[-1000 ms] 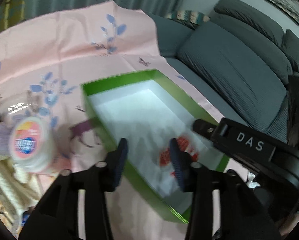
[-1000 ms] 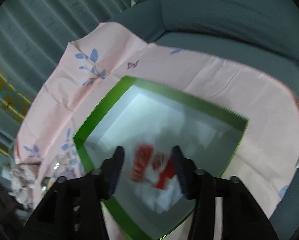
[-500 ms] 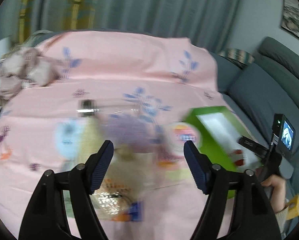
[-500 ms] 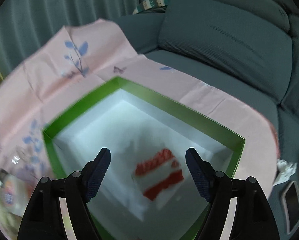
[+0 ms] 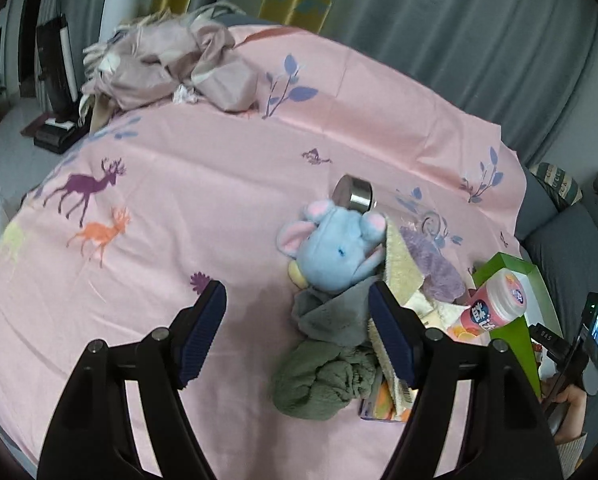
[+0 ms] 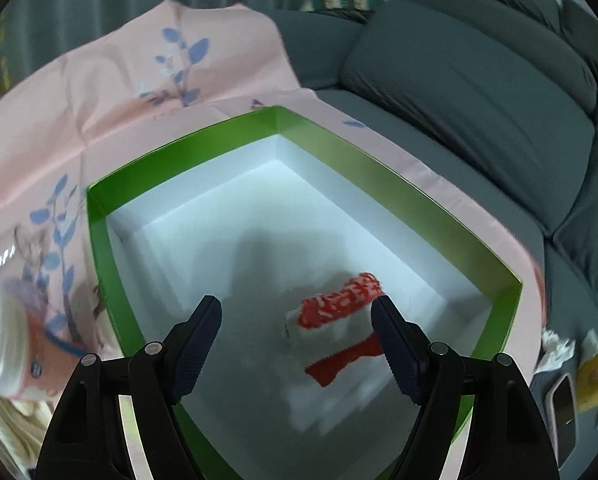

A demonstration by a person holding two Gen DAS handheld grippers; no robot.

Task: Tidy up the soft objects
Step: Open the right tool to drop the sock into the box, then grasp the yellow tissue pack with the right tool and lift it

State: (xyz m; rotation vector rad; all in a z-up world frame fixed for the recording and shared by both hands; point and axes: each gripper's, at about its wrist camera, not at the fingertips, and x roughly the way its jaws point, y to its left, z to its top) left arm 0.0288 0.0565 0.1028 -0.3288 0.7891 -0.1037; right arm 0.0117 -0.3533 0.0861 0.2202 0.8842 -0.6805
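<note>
Left wrist view: the left gripper (image 5: 297, 332) is held wide apart and empty above the pink cloth (image 5: 203, 184); a blue plush elephant (image 5: 335, 246) is seen atop piled towels (image 5: 327, 364).

Right wrist view: the right gripper (image 6: 297, 344) is spread wide, empty, over the green box (image 6: 99, 240), in which a red-and-white cloth (image 6: 335, 320) is lying.

Home living room: grey sofa (image 6: 479, 92); long curtains (image 5: 439, 32); pink printed cloth (image 5: 179, 200) over table.
</note>
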